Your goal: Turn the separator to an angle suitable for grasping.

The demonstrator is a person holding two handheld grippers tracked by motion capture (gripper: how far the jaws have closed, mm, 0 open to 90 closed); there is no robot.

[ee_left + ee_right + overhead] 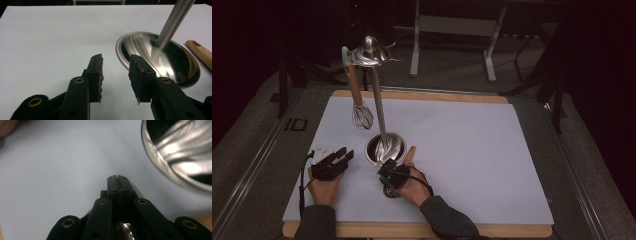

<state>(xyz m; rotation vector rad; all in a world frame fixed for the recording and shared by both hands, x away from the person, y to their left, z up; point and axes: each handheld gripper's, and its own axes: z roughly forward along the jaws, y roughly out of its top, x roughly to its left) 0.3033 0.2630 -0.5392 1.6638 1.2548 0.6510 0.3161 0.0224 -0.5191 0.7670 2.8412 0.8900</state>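
One whisk (362,116) already hangs on the stand (379,105), upper left of centre. My right tool (117,178) is clamped together on a metal handle (124,228) beside the base (385,148); hanging it remains. My left tool (115,72) waits apart, empty, lower left of the bench (472,150).

A tall utensil stand of polished steel (377,100) rises from a round, mirror-bright dished base (385,147) on the pale sheet; its slim straight pole (172,22) leans slightly in the high view and ends in a knobbed ring of hooks at the top. From that ring, left of the pole, hangs a wire whisk with a wooden handle and mint-green tip (356,92), head down, well above the base. Just right of the base a light wooden handle with a slot near its end (200,51) lies flat on the sheet; what it belongs to cannot be told, perhaps a spoon.
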